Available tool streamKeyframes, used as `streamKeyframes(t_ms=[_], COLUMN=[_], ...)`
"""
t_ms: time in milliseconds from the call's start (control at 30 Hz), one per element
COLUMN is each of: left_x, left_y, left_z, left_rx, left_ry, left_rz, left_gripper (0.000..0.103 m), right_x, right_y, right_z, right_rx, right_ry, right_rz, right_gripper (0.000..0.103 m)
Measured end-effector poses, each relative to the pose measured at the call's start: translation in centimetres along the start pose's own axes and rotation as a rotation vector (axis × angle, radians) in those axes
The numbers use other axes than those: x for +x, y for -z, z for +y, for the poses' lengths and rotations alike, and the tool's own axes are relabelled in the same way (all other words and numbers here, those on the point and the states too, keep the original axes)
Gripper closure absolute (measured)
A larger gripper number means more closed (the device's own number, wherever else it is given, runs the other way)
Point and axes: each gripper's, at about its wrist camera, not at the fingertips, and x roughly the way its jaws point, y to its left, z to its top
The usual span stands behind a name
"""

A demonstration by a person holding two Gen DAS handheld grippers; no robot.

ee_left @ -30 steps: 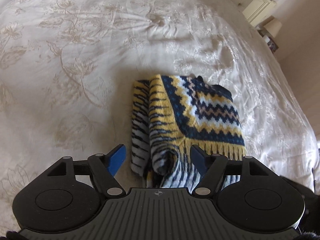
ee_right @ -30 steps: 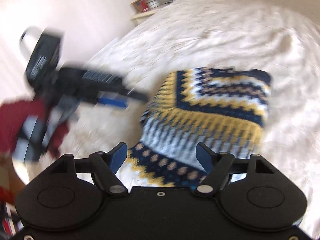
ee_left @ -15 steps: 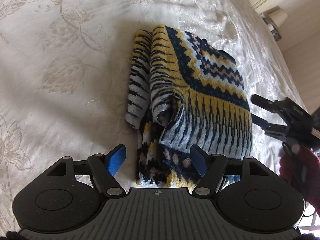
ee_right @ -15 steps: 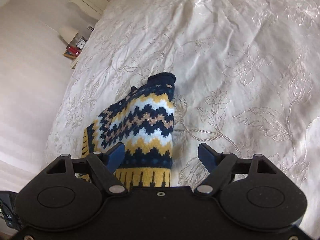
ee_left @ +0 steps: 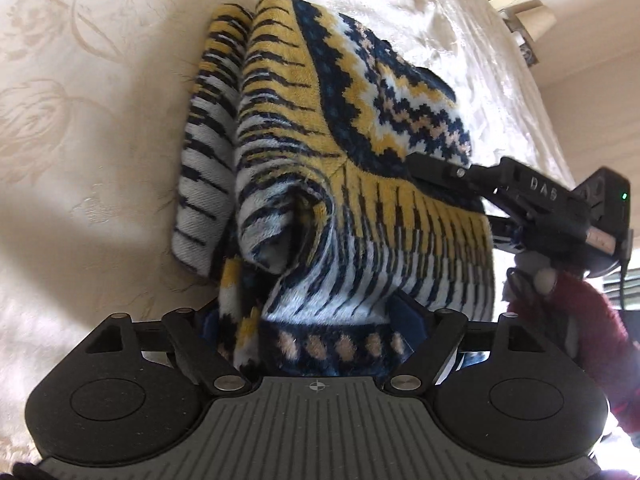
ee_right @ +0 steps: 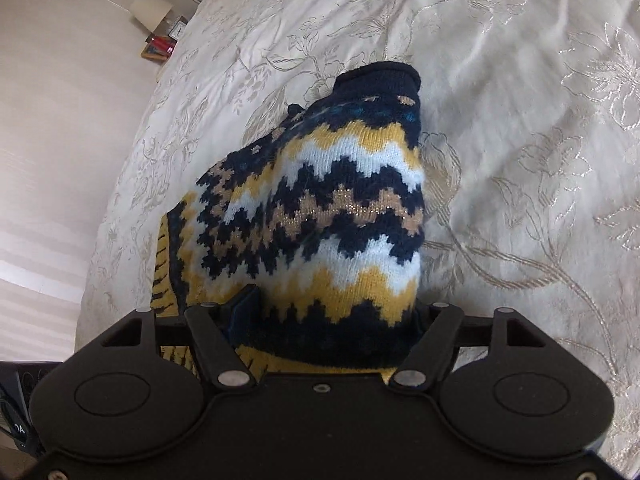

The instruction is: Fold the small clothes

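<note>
A small knitted sweater (ee_left: 360,140), navy, yellow and white in zigzag bands, lies folded on the cream bedspread (ee_left: 80,120). My left gripper (ee_left: 308,312) straddles its near striped end. Its jaws are opening and the knit bulges up between them, hiding the blue pads. In the right wrist view the sweater (ee_right: 340,208) stretches away to its navy collar. My right gripper (ee_right: 336,308) sits around the near end and its jaws are closing, with the cloth filling the gap. From the left wrist view its fingers (ee_left: 440,168) reach onto the sweater's right side.
The floral bedspread (ee_right: 520,120) spreads wide around the sweater. A nightstand with a lamp (ee_right: 152,12) stands beside the bed at the wall. A red sleeve (ee_left: 580,320) holds the right gripper at the bed's right edge.
Both grippers came down onto the sweater, which now sits between each pair of fingers. The right gripper swung round from the side to the sweater's end.
</note>
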Motion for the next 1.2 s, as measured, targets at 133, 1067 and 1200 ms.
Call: streamKeyframes(t_ms=[133,1067,1200], left_x=[-0.5,-8.7,-10.8], left_y=[0.0,4.4,2.3], left_z=[0.3,-5.4,-6.2], left_rx=[-0.021,0.236,0.214], left_ry=[0.110,-0.098,-0.086], left_rz=[0.016,-0.007,-0.119], left_gripper=[0.047,0.046,0.044], right_x=[-1.0,-17.9,-19.0], right_y=[0.3,14.0,14.2], right_z=[0.8,-1.8,-2.1], right_rx=[-0.032,-0.236,-0.230], right_ry=[0.022,0.210,0.199], right_rz=[-0.003,0.035,-0.009], right_gripper=[0.051,0.028,0.028])
